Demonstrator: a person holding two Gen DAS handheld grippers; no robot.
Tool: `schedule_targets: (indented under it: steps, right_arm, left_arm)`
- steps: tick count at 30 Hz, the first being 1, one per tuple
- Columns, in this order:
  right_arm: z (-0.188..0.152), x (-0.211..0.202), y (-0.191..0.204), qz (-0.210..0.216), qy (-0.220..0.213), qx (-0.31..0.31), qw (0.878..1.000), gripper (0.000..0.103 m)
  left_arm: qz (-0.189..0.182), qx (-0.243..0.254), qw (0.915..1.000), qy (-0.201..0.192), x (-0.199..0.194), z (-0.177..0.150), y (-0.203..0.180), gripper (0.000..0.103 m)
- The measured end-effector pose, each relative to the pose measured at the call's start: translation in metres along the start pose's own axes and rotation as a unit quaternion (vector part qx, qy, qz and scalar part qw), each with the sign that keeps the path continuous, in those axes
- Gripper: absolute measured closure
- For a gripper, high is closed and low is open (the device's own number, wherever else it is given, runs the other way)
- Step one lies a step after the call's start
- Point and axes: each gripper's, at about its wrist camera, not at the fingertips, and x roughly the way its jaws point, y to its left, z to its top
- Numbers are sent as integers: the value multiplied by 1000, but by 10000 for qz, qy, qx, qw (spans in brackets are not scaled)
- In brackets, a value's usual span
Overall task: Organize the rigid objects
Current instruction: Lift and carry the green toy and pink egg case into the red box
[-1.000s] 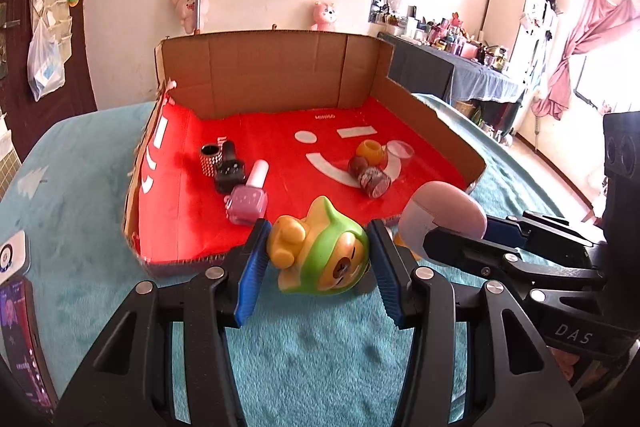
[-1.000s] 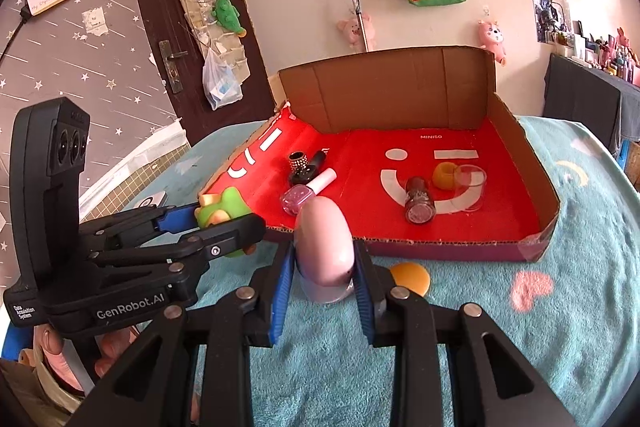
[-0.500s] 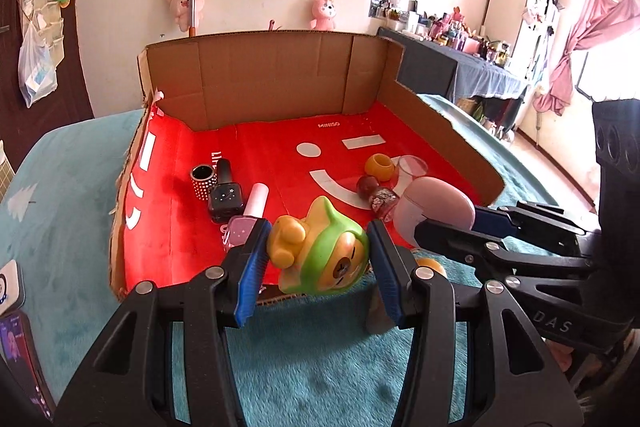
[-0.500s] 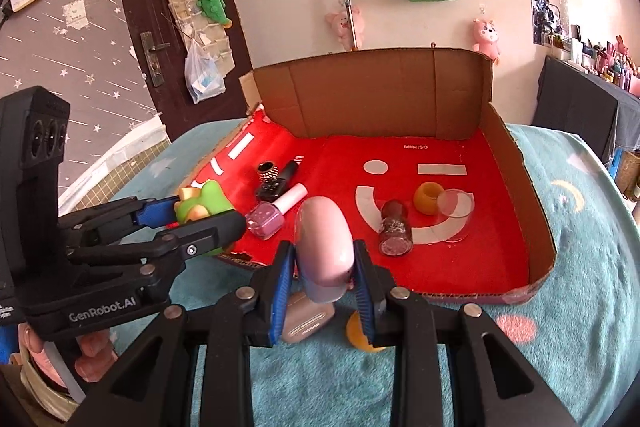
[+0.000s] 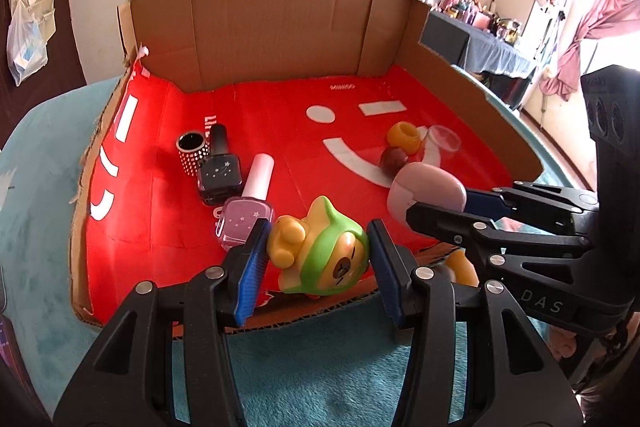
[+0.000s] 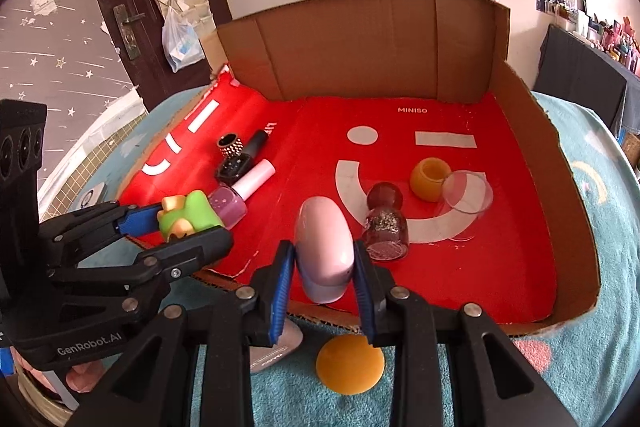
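Left gripper [image 5: 318, 261]: clamped on a green-and-yellow plastic toy figure [image 5: 320, 259], blue pads tight against both flanks, held above the near edge of the shallow cardboard tray with red lining [image 5: 280, 27]. Right gripper [image 6: 324, 279]: closed around a smooth pale pink egg-shaped case [image 6: 325, 255], also poised over the tray's front lip.

Toy's underside hidden behind the fingers; case bottom cut off by the pads. Partly masked below the right gripper, on the teal fluffy cloth [image 6: 580, 367]: a grey-pink case half [image 6: 276, 345] (label unreadable) and a flat orange round lid [image 6: 350, 363].

Inside the tray, left to right: a studded black-and-white ring cup [image 5: 193, 151], a dark navy nail polish bottle [image 5: 219, 167], a pink nail polish bottle with white cap [image 5: 249, 207] just beside the toy, a glittery maroon bottle on its side [image 6: 385, 223], a small orange open jar [image 6: 429, 179], a clear plastic cup tipped over [image 6: 466, 193] touching the jar.
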Motion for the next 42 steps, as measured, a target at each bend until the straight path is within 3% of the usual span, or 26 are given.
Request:
schedule_targets:
  steps: [11,18,22,42]
  right_arm:
    - [-1,23,-9,-43,317,111,9994,72]
    - [3,25,-15,-223,217,209,9993,72]
    - [4,24,-18,-551,102,196,9982,72]
    - [6,32,-18,-553,123,169,9983,75]
  left_arm:
    - [208,-61,9997,103,19,4,6,56]
    - [413,-97,9991,8,24,9,11,56]
    - [560,-87,9984,-36,26,11,13,56]
    - [662,-83,9978,-42,28,14,15,56]
